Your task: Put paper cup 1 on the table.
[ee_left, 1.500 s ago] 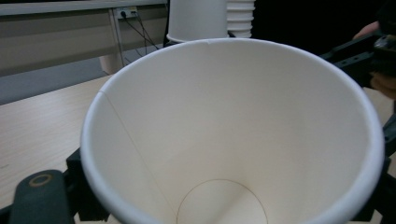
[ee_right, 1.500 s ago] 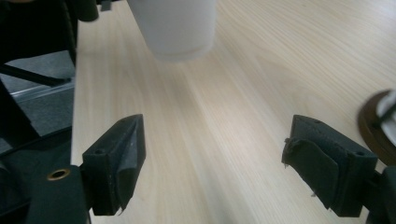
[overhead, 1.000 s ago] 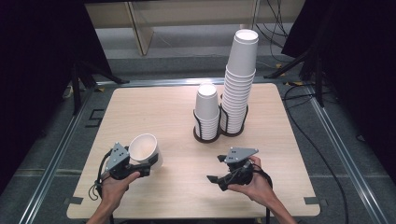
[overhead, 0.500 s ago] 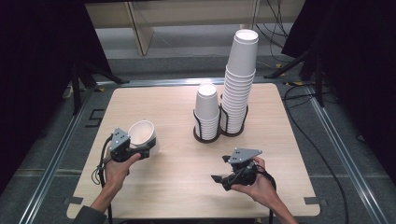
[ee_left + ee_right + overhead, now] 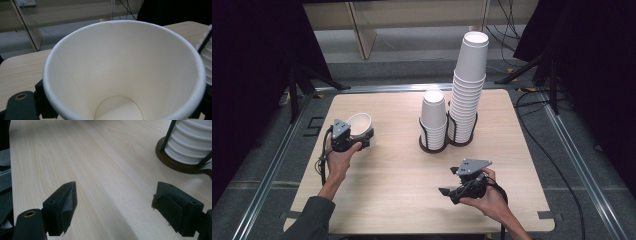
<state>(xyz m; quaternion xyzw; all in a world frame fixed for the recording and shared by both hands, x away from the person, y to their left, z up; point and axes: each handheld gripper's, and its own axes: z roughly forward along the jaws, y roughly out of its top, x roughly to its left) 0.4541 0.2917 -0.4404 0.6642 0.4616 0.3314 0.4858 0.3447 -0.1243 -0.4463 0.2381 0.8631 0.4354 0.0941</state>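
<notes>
One paper cup (image 5: 359, 123) sits clenched in the left hand-held gripper (image 5: 362, 137), mouth tilted forward.

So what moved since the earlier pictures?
The left gripper, jaws clamped on the paper cup, carried it away from the person, up the table's left side. The right gripper, open and empty, stayed put, and so did both cup stacks.

Left gripper (image 5: 353, 134): black body, carrying a grey three-cornered plate on top, trailing a dark cable. Right gripper (image 5: 451, 182): black, wearing a matching grey plate dotted with small dark holes; its blocky jaws are showing worn dark pads, and a brass-ringed hole is showing low beside one jaw. A dark grey-green sleeve (image 5: 314, 219) is covering the left forearm.
</notes>
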